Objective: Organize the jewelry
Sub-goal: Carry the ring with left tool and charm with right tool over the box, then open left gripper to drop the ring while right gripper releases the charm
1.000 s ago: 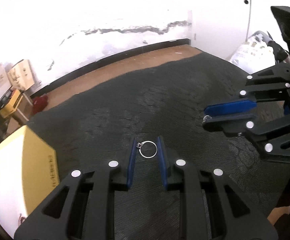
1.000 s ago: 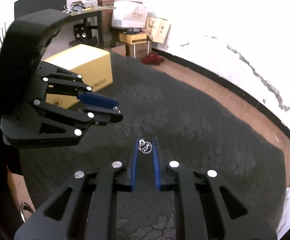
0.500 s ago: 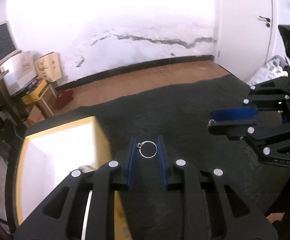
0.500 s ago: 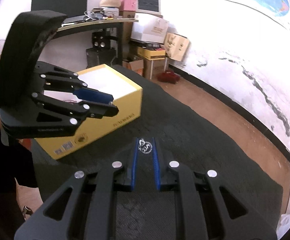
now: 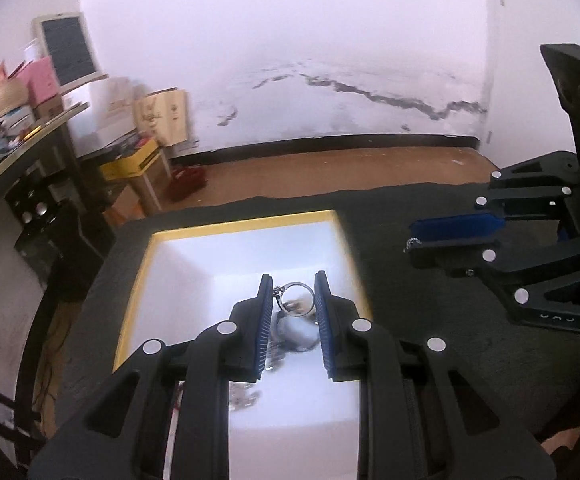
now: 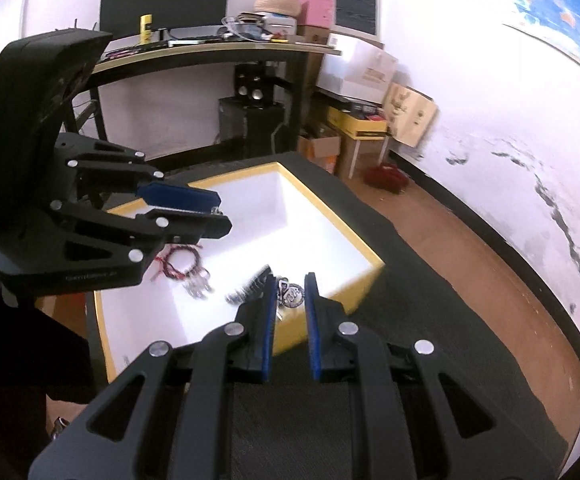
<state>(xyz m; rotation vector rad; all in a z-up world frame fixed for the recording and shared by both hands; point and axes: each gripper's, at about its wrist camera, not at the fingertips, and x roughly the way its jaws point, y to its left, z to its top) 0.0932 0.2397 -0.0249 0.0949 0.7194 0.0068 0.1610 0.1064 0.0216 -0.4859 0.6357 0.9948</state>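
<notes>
My left gripper (image 5: 293, 280) is shut on a silver ring (image 5: 297, 298) and holds it over the open yellow box (image 5: 246, 224) with a white inside. My right gripper (image 6: 290, 278) is shut on a small round silver pendant (image 6: 292, 295) near the box's (image 6: 363, 280) front right corner. Inside the box lie a red and black bracelet (image 6: 180, 261) and some silver pieces (image 6: 198, 286). The left gripper also shows in the right wrist view (image 6: 220, 216), above the box. The right gripper shows in the left wrist view (image 5: 409, 245), right of the box.
The box stands on a dark grey carpet (image 6: 429, 300) over a brown floor (image 5: 329, 168). A black desk (image 6: 210, 52) with clutter, cardboard boxes (image 6: 409, 120) and a white wall (image 5: 290, 80) stand behind.
Both grippers have swung toward the yellow box while holding their pieces. The left one now hangs over the box's inside; the right one has come close to its corner.
</notes>
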